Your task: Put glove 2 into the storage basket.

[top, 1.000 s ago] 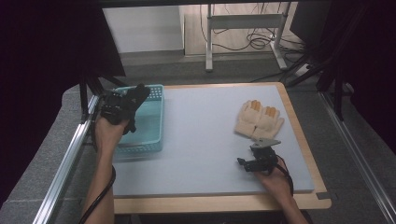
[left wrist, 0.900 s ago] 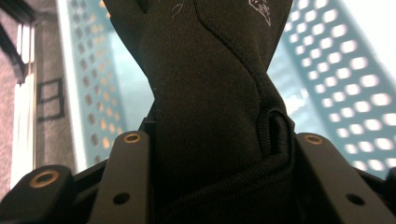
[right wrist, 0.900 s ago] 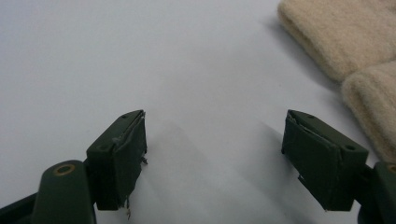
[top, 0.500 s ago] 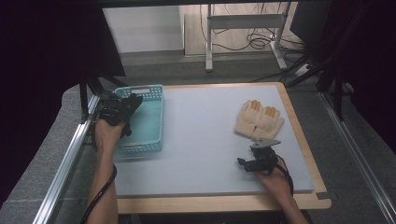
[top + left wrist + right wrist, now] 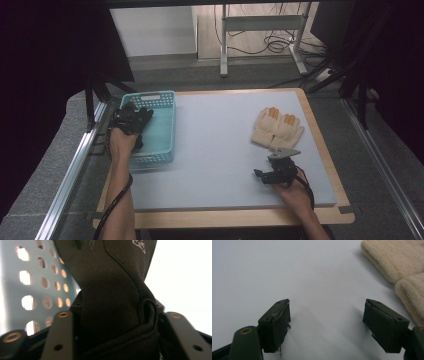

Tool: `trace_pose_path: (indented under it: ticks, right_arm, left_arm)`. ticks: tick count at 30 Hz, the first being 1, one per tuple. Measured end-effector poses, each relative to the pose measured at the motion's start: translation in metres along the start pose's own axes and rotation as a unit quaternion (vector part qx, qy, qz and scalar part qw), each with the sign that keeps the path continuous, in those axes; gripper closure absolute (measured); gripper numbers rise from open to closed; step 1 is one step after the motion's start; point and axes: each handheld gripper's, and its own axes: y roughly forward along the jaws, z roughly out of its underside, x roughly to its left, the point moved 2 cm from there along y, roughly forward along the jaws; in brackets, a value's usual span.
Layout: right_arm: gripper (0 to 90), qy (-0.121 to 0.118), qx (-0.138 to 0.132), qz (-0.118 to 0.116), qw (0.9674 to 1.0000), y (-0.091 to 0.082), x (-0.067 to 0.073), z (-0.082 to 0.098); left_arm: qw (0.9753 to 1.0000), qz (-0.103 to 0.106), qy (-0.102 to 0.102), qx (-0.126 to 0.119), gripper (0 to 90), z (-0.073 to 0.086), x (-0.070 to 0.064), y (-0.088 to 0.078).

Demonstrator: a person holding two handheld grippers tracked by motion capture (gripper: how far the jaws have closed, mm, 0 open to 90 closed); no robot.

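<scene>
Black glove [image 5: 110,290], a small white logo near its top edge; teal basket [image 5: 159,125], walls pierced with rows of oval holes; cream gloves [image 5: 276,128] with orange fingertips; pale grey-blue mat [image 5: 220,145] on a light wooden board [image 5: 320,135]; black gripper jaws with dark green pads [image 5: 278,322].

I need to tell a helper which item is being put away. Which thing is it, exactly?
Find the turquoise perforated basket at the table's left edge. Over it, the left gripper has a black glove between its jaws. Dark and smooth with stitched seams, it is unlike the fuzzy cream gloves lying far right.
</scene>
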Motion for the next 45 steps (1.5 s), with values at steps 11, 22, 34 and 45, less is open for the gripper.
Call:
trace_pose_path:
  ticks: [11, 22, 34, 45]
  right_arm:
    - [21.4, -0.001, 0.000, 0.000, 1.0000, 0.000, 0.000, 0.000]
    - [21.4, -0.001, 0.000, 0.000, 1.0000, 0.000, 0.000, 0.000]
    - [21.4, -0.001, 0.000, 0.000, 1.0000, 0.000, 0.000, 0.000]
    - [21.4, 0.000, 0.001, 0.000, 1.0000, 0.000, 0.000, 0.000]
  left_arm:
    - [0.9983, 0.037, 0.022, -0.039, 9.1, -0.006, -0.006, -0.016]
    - [0.9863, 0.122, 0.012, -0.110, 4.9, -0.002, -0.010, -0.036]
    - [0.9707, 0.167, 0.052, -0.164, 3.3, 0.010, -0.036, -0.058]
    - [0.9552, 0.203, 0.093, -0.195, 5.9, 0.016, -0.064, -0.077]
